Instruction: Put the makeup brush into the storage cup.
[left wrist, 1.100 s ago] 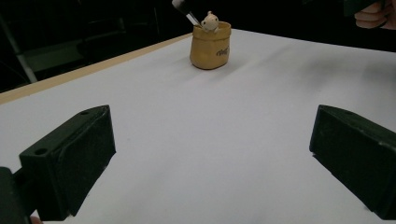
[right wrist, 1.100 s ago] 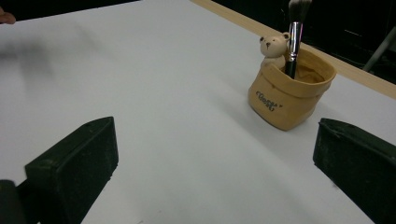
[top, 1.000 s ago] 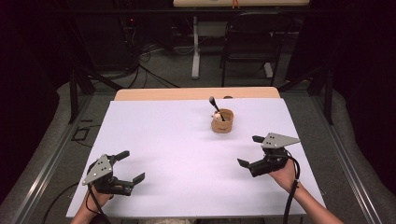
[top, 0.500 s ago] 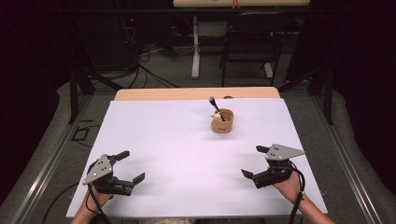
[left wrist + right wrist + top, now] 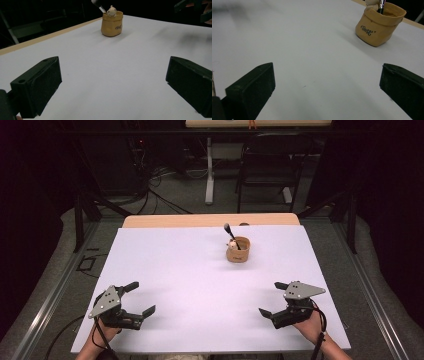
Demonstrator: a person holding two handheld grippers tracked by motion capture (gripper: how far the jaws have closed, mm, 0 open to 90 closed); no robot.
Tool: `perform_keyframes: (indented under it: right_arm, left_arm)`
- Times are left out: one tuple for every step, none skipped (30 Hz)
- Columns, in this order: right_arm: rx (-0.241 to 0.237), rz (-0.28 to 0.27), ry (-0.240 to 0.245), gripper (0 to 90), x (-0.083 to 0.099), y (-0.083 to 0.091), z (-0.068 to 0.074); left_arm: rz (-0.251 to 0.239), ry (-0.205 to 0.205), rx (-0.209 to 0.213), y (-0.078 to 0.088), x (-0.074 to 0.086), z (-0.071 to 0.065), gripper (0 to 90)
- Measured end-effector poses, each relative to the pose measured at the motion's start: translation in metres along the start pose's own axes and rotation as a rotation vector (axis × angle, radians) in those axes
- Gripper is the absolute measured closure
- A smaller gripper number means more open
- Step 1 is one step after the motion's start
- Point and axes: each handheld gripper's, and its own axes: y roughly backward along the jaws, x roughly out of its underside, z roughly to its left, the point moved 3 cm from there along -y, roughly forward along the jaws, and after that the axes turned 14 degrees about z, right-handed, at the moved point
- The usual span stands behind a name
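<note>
White desk (image 5: pixel 200 270) carries a tan pot (image 5: pixel 238 250) holding a brush (image 5: pixel 230 233); left gripper (image 5: pixel 139 300) and right gripper (image 5: pixel 272 298), jaws spread empty, sit well short of the pot. A careless reach could topple it.

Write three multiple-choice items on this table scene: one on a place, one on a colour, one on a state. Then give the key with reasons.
1. Where does the tan pouch stand on the white table?
A. at the near left corner
B. toward the far edge, right of the middle
C. between the left gripper's jaws

2. What colour is the pouch?
A. tan
B. blue
C. red

3. How do the jaws of the right gripper stand?
A. shut on the pouch
B. shut on nothing
C. wide open

Key: 1 B, the high view shows it far from both hands. 2 A, both gripper views show tan fabric. 3 C, bare table lies between the jaws in the right gripper view.
</note>
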Motion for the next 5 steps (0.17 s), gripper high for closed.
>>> perform_keyframes:
  right_arm:
    - [0.000,0.006,0.001,0.0,0.0001,0.0003,0.0000]
    - [0.000,0.007,0.000,0.0,0.0002,0.0005,0.0005]
    - [0.000,0.008,0.003,0.0,0.0002,0.0013,0.0008]
    - [0.002,0.003,0.004,0.0,-0.0001,0.0020,0.0011]
    - [0.001,-0.008,0.006,0.0,-0.0009,0.0026,0.0013]
  left_arm:
    - [0.002,-0.002,0.001,-0.0001,0.0000,0.0001,0.2]
    - [0.002,-0.002,-0.001,-0.0004,0.0000,0.0001,0.2]
    - [0.002,-0.001,-0.001,-0.0004,0.0000,0.0001,0.2]
    - [0.004,-0.003,-0.002,-0.0004,0.0000,0.0002,0.2]
    - [0.004,-0.002,-0.001,-0.0004,0.0001,0.0002,0.2]
